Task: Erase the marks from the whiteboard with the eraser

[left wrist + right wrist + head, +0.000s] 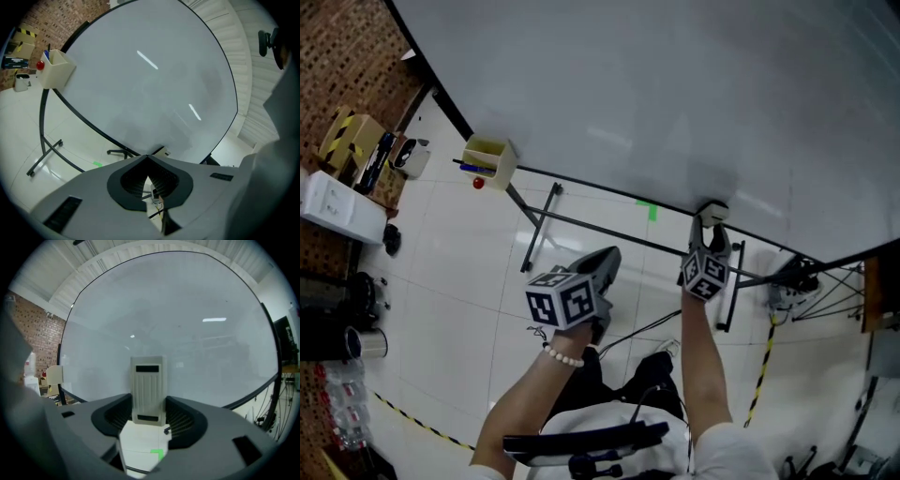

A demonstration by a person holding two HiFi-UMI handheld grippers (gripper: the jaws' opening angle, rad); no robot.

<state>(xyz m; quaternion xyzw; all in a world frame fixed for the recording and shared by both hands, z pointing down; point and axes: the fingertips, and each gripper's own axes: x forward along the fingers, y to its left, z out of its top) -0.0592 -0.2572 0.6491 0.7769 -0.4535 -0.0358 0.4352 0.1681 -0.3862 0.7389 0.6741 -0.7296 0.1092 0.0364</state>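
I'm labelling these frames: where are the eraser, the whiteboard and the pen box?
eraser (148, 385): right gripper view, middle of its ribbed back.
whiteboard (675, 94): head view, bare surface.
pen box (495, 167): head view, its side wall.

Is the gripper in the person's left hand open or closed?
Shut. In the left gripper view, the left gripper has its two jaw tips meeting at a point, with nothing held between them.

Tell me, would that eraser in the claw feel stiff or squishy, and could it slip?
Probably stiff: the eraser shows a straight, boxy shape in the right claw. Likely light, as it looks like ribbed plastic. The ribs should aid grip, though rubbing the smooth whiteboard might twist it.
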